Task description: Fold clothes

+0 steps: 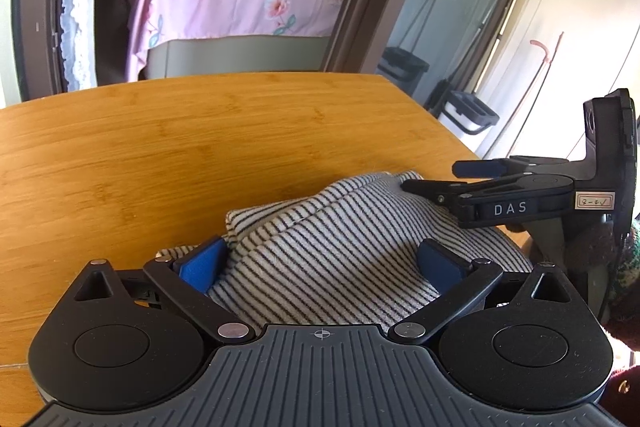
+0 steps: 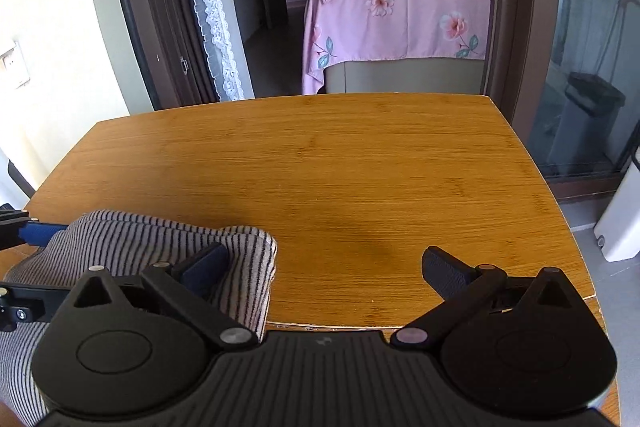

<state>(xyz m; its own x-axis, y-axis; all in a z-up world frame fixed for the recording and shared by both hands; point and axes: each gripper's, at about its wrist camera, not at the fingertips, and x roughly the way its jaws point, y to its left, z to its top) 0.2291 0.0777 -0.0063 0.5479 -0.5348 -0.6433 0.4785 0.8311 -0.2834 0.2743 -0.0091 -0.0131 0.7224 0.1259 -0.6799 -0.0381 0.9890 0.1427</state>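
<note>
The cream knit garment with thin dark stripes [image 1: 320, 259] lies bunched at the bamboo tabletop's [image 1: 160, 155] near edge, so your left gripper [image 1: 320, 263] straddles it wide and your right gripper [image 2: 324, 269], also wide, sits at its corner, apparently ready to spread it.

I am working in a home, at the threshold of a bedroom. Past the bamboo-topped bench [image 2: 320, 163], a dark-framed doorway [image 2: 132, 7] opens at the top of the frame onto a bed [image 2: 400, 15] covered with a pink floral quilt. A white lace curtain [image 2: 212, 7] hangs along the door's left side. At the upper right of the left wrist view, mops [image 1: 424, 23] and buckets [image 1: 472, 111] stand on what looks like a balcony.
</note>
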